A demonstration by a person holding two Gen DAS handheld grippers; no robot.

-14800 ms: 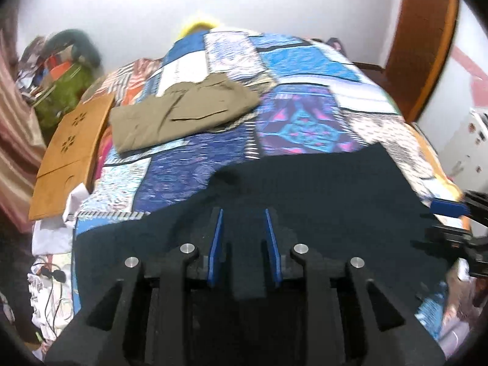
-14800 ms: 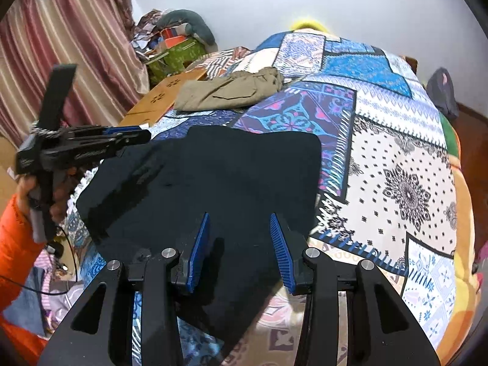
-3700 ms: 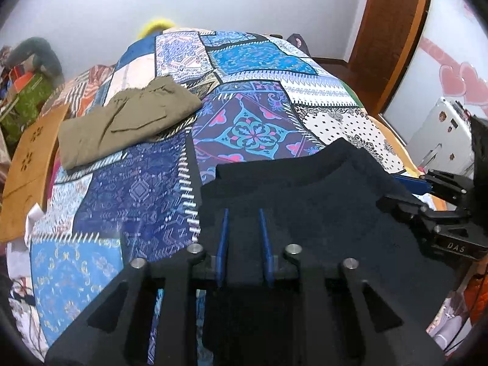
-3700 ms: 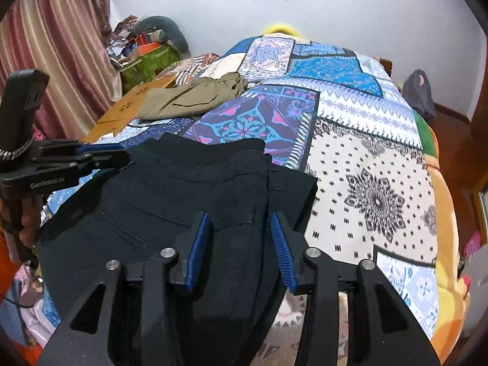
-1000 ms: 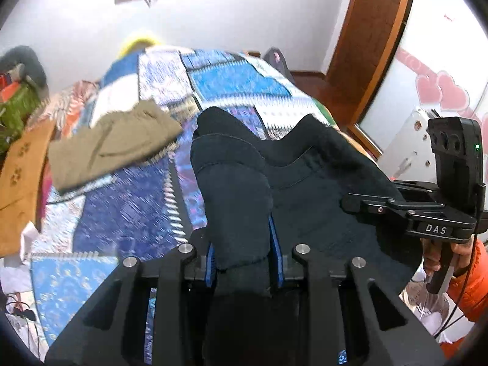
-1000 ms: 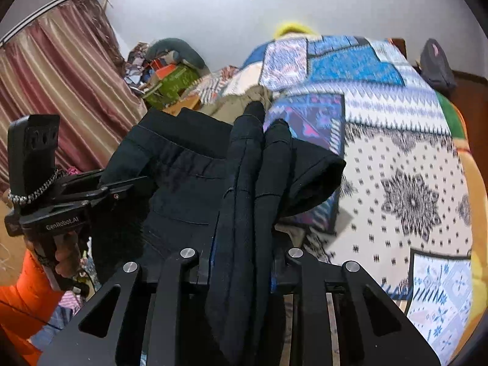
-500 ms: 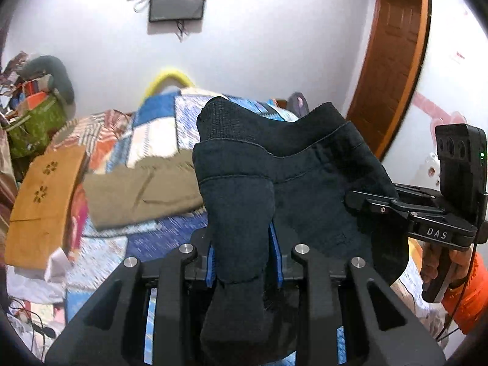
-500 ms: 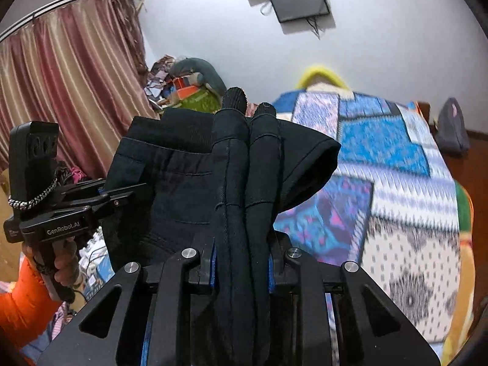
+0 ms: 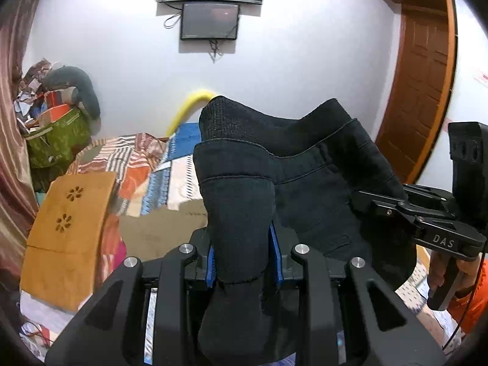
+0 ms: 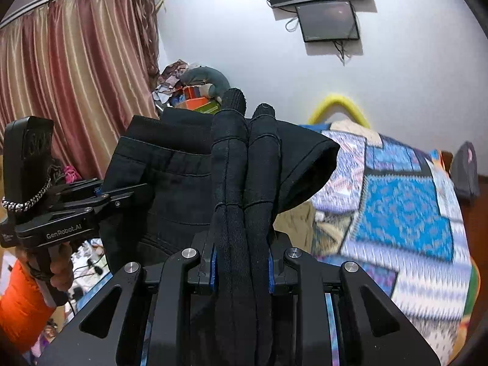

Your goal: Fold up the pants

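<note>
Two hand-held grippers, my left hand-held gripper [image 9: 244,257] and right hand-held gripper [image 10: 241,263], each pinch the black pants [image 9: 317,183]. Only my right view shows the curtain [image 10: 76,88].

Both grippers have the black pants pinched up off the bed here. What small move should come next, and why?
Probably carry the black pants forward and lower them flat onto the quilt. The left gripper and right gripper each clamp a bunched thick edge, the cloth hangs between them in the air, and the olive pants already lie on the bed beyond.
</note>
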